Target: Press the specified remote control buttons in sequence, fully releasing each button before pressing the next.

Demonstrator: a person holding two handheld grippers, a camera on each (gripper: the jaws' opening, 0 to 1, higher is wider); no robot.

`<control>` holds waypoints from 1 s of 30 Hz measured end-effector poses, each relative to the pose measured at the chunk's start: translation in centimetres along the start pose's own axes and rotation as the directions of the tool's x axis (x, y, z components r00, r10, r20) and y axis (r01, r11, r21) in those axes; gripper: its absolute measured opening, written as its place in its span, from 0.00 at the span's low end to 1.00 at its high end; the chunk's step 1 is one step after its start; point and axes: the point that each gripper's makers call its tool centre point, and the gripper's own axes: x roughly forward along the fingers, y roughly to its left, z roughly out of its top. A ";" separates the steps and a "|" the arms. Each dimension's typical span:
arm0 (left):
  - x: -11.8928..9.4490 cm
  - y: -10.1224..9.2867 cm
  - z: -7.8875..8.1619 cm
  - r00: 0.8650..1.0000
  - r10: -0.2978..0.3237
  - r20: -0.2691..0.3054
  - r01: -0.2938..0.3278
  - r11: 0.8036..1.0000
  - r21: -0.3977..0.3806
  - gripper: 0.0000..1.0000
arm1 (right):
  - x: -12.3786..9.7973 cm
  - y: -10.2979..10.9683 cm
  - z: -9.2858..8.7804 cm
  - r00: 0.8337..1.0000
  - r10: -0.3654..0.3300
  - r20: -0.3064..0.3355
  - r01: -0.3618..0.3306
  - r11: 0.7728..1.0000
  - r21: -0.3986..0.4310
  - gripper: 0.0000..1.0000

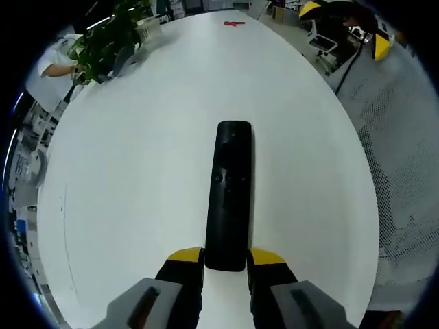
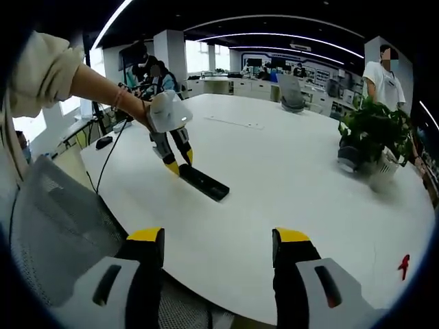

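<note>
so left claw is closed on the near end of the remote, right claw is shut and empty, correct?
Not quite: the right claw is open, jaws wide apart, as the right gripper view shows. The left claw does grip the near end of the remote.

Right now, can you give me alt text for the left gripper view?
The left hand-held gripper clamps the near end of a long black plastic remote control lying on a white oval table. A green potted plant stands at the far left edge.

Left tongs (image 1: 226, 258) clamped, right tongs (image 2: 218, 240) agape.
</note>
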 end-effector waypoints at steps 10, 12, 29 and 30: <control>-0.1 -0.5 -0.3 1.000 -0.013 -0.011 0.013 1.000 0.012 0.24 | 0.0 0.0 0.0 1.000 0.002 0.001 -0.002 1.000 -0.002 0.66; -0.1 -0.7 -0.4 1.000 -0.013 -0.009 0.013 1.000 0.008 0.24 | 0.0 0.0 0.1 1.000 0.002 0.002 -0.002 1.000 -0.004 0.66; -0.2 -3.2 -0.8 1.000 -0.022 -0.001 0.022 1.000 0.009 0.24 | 0.0 0.1 0.1 1.000 0.004 0.003 -0.004 1.000 -0.014 0.66; -0.2 -3.4 -0.7 1.000 -0.021 0.001 0.021 1.000 0.009 0.24 | 0.0 0.1 0.1 1.000 0.004 0.003 -0.004 1.000 -0.015 0.66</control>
